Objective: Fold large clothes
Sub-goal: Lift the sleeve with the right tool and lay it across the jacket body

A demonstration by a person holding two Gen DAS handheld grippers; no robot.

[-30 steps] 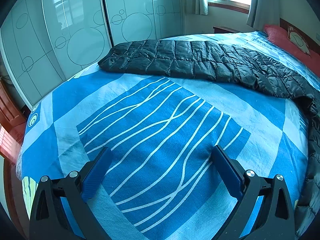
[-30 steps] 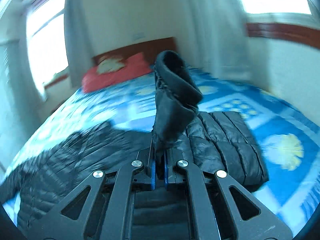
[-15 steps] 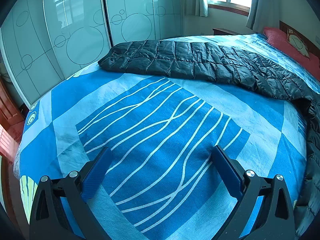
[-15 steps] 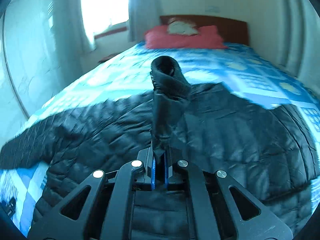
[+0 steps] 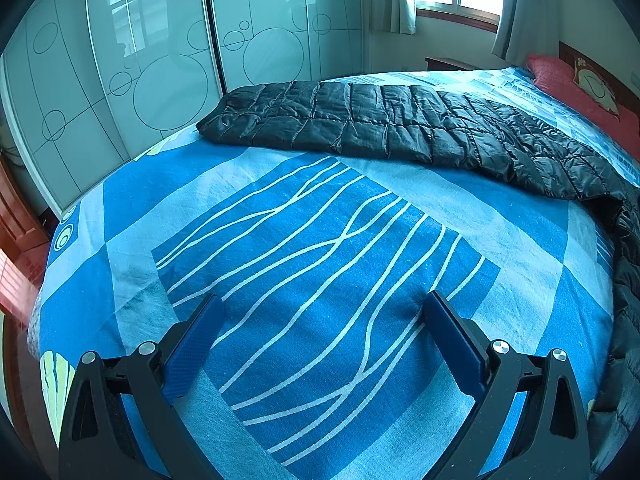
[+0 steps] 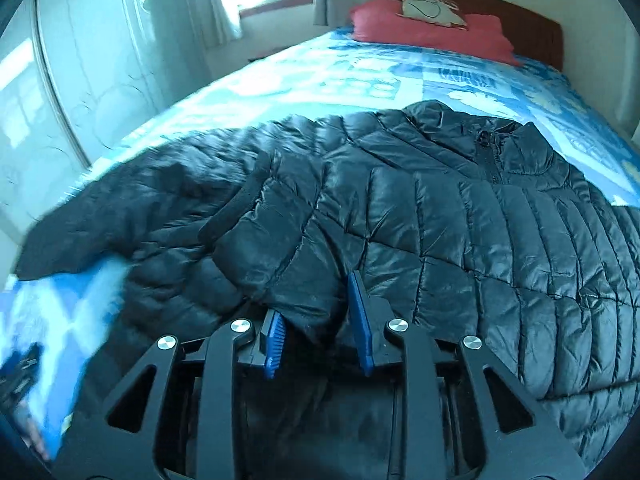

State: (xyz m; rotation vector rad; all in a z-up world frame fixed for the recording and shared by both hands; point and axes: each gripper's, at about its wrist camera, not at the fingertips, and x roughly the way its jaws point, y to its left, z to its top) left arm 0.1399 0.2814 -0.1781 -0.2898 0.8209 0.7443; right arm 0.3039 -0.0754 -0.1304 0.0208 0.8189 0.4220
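— A bedroom: a wide bed [image 5: 312, 264] under a blue patterned cover, a red pillow [image 6: 432, 28] at the wooden headboard, sliding wardrobe doors [image 5: 160, 72] with circle motifs along one wall, daylight at the window.

— And the garment?

— A big black quilted jacket [image 6: 460, 208] lies spread across the bed, zip and collar up toward the pillow end. One sleeve [image 6: 276, 256] is laid over the body, its end lying right between the fingers of the right gripper [image 6: 320, 320].

— Gripped?

— Not by my reading. The jaws have just been opening; they stand a narrow way apart, the sleeve end between them, and the blue pads don't look to be pressing on it. The left gripper [image 5: 320, 340] hangs over bare bedcover, jaws wide, nothing in them, the jacket well beyond it.

— How would it handle?

— Light and puffy, I'd judge, soft all through, with a shiny shell that looks slippery. It'll slump rather than keep a crease, and a fold may spring back. I'd pinch the firmer bits: cuff, hem, collar, or along a stitched seam, not the padded middle.

— Any brand, any writing?

— None I can read on the jacket. The cushion [image 6: 432, 10] on the pillow bears a drawn figure, no words that I can make out.
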